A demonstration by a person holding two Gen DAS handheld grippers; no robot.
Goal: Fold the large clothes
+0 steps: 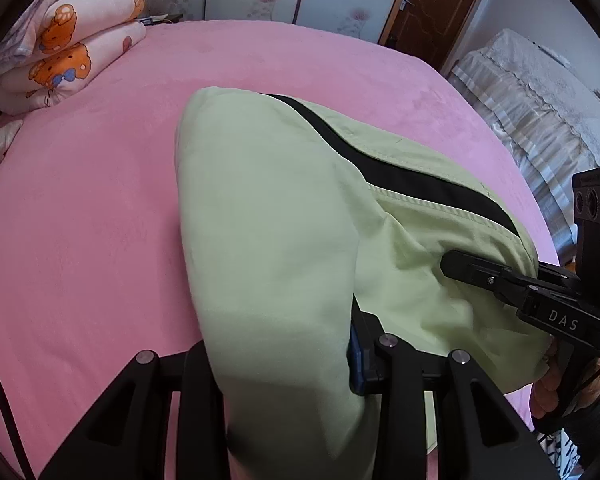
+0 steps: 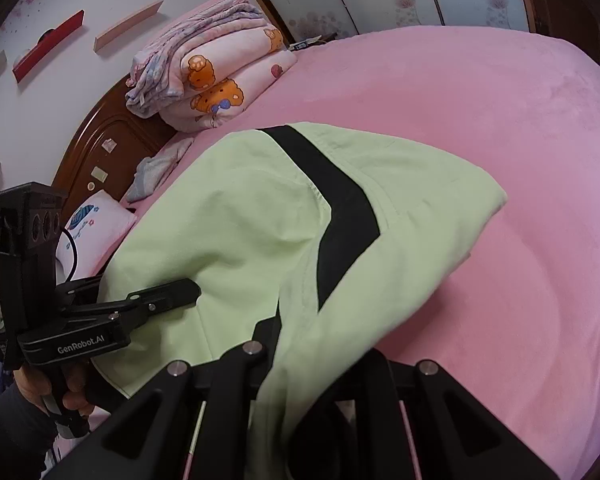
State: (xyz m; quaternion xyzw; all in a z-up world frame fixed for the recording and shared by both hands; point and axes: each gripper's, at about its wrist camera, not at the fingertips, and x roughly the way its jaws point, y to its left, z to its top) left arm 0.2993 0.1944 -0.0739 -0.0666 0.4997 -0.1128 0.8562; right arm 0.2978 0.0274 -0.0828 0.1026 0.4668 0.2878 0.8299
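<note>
A pale green garment (image 1: pixel 272 216) with a black stripe (image 1: pixel 396 176) lies partly folded on the pink bed (image 1: pixel 80 220); it also shows in the right wrist view (image 2: pixel 240 220). My left gripper (image 1: pixel 288 368) is shut on a fold of the green cloth, which drapes over its fingers. It shows in the right wrist view (image 2: pixel 180 292), clamped on the garment's left edge. My right gripper (image 2: pixel 296 376) is shut on another fold of the garment. It shows in the left wrist view (image 1: pixel 460 268), pinching the cloth at the right edge. The fingertips are hidden by cloth.
A stack of folded quilts (image 1: pixel 64 36) with orange bears sits at the bed's far left corner, also in the right wrist view (image 2: pixel 212 68). A wooden headboard (image 2: pixel 100 152) and a small pillow (image 2: pixel 96 228) lie beyond. A covered piece of furniture (image 1: pixel 540 100) stands right of the bed.
</note>
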